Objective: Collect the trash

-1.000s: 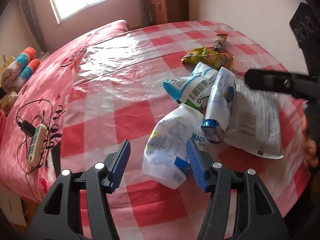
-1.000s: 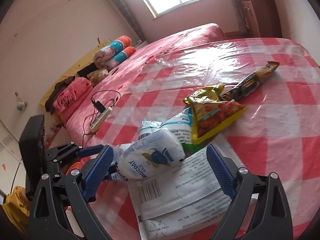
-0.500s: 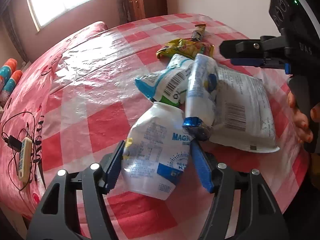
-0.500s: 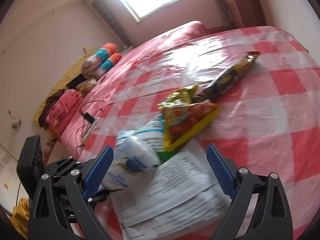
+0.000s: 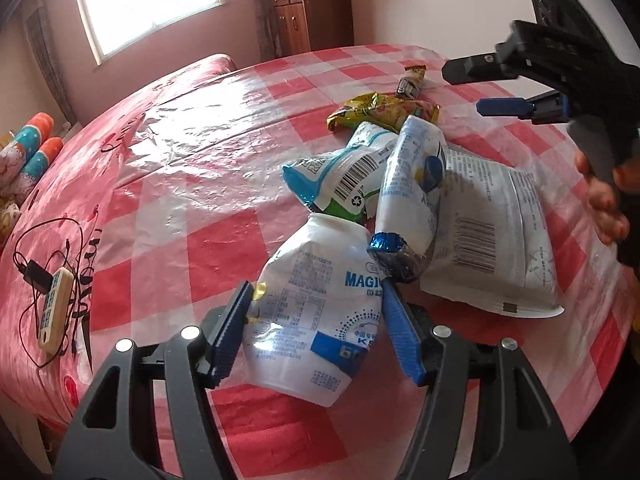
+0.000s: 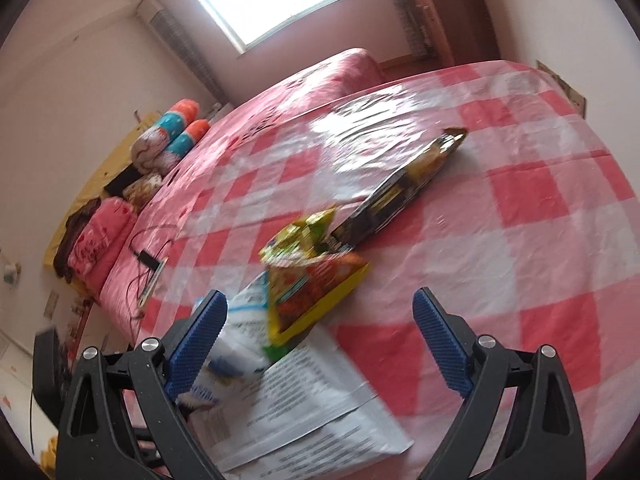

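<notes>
A heap of wrappers lies on the red-checked table point(image 5: 224, 248). My left gripper point(image 5: 316, 336) straddles a white "Magic" bag point(image 5: 316, 304); its jaws are closing, the blue pads at the bag's sides without squeezing it. Behind it lie a white and blue bag with a foil end point(image 5: 412, 184), a teal barcode pouch point(image 5: 340, 176), a big flat white pack point(image 5: 496, 232), a yellow snack bag point(image 5: 380, 112) and a dark long wrapper point(image 5: 412, 80). My right gripper point(image 6: 320, 340) hovers open above the yellow snack bag point(image 6: 312, 268), holding nothing; it also shows at the far right point(image 5: 464, 88).
A hand point(image 5: 604, 200) holds the right gripper's handle. A power strip with a black cable point(image 5: 52, 312) lies on the pink bed left of the table. Bolster pillows point(image 5: 28, 152) and a wooden cabinet point(image 5: 304, 12) stand further back. The table's rim curves just below my left gripper.
My left gripper opened wider and came to straddle the white bag, which earlier lay against its right finger. My right gripper slid from the white packs toward the yellow bag and rolled.
</notes>
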The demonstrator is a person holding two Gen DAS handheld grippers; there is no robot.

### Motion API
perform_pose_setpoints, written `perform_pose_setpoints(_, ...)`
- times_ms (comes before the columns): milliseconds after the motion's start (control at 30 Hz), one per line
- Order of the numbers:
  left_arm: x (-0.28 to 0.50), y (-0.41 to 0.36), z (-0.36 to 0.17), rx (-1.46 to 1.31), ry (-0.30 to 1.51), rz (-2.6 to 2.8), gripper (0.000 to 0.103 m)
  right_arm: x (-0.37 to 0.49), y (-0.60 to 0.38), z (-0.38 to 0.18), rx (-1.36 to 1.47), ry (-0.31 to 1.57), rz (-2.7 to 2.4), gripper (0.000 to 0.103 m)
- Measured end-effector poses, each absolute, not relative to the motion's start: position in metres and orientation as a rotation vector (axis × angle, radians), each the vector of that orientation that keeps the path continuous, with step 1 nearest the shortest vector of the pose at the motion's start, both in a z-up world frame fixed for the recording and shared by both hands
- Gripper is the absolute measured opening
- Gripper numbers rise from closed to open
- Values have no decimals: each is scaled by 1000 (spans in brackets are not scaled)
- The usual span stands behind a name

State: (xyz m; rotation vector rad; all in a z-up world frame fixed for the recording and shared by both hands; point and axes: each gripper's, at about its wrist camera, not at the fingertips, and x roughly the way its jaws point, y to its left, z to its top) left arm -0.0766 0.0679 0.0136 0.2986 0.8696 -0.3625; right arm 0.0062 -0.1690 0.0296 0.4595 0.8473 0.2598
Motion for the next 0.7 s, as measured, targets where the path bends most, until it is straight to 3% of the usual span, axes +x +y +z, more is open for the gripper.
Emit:
perform_pose_setpoints(100, -78, 76, 18, 258, 863, -356, 65, 22, -183, 27, 460, 846, 188, 93)
perform_pose_setpoints(200, -77, 86, 21, 210, 867, -345, 65, 39, -190, 22, 469, 869, 164, 77)
perform_pose_setpoints(367, -75, 104, 22, 138, 873, -314, 65, 66, -188, 21, 434, 884, 143, 69)
perform_pose_setpoints(433, -74, 112, 22, 116, 876, -300, 65, 81, -182, 20, 382, 908, 115, 57)
perform_pose_setpoints(700, -72, 129, 22, 48, 884, -278, 65, 106, -157, 11, 246, 933, 48, 53)
